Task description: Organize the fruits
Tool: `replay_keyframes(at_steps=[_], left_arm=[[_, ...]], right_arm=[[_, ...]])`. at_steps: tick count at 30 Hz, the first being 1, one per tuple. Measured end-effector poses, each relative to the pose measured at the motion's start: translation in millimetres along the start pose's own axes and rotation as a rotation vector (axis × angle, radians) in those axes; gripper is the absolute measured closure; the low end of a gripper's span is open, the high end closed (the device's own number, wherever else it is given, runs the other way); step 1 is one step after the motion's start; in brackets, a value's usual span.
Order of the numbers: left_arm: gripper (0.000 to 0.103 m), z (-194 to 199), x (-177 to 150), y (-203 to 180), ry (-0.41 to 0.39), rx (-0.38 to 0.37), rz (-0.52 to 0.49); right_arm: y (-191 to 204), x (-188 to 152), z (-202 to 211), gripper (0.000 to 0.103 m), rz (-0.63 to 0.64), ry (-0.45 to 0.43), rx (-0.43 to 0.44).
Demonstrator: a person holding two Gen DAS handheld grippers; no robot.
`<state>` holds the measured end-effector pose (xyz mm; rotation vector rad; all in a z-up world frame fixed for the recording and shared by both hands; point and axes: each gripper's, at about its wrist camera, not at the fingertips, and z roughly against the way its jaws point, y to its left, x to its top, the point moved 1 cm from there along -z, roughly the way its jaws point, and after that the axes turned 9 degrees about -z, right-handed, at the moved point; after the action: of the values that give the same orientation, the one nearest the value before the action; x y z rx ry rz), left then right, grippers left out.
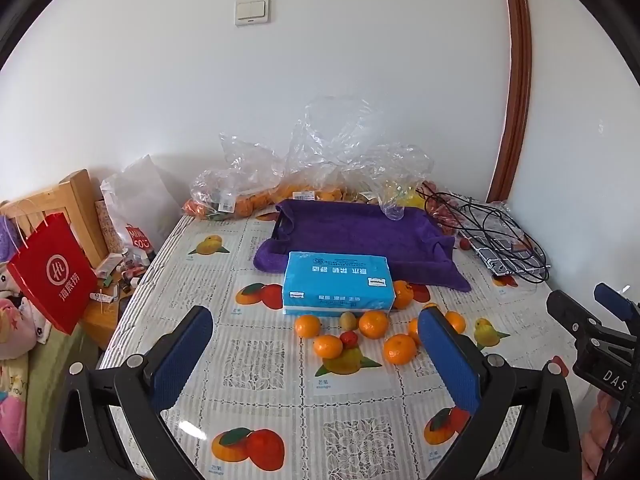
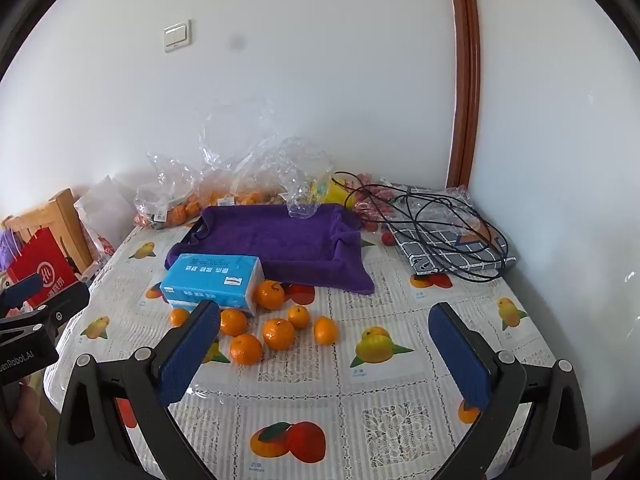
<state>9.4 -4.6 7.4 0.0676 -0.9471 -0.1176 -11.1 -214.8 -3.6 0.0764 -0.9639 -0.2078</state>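
The right claw (image 2: 324, 354) hangs wide open over the counter (image 2: 400, 380), holding nothing. Loose oranges (image 2: 278, 334) cluster just in front of a blue tissue pack (image 2: 214, 284) (one touching it), beside the purple-towelled tray (image 2: 280, 240).

7 loose oranges (image 2: 278, 334), 1 tissue pack (image 2: 214, 284), 1 purple towel (image 2: 280, 240), approx. 3 plastic bags (image 1: 320, 152).

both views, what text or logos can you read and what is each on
"DAS": right gripper, cut off.
"enRobot.AI": left gripper, cut off.
"MIN SO": white bag.
Round white logo over Chinese characters: red bag.
Tissue pack print, tablecloth captions: too blurred.
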Motion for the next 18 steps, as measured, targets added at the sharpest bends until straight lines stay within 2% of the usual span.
replay_keyframes(at_steps=[18], left_arm=[[0.000, 1.2, -9.0, -1.6, -0.007, -0.002, 0.006]], right_arm=[[1.0, 0.1, 2.8, 0.001, -0.014, -0.006, 0.007]])
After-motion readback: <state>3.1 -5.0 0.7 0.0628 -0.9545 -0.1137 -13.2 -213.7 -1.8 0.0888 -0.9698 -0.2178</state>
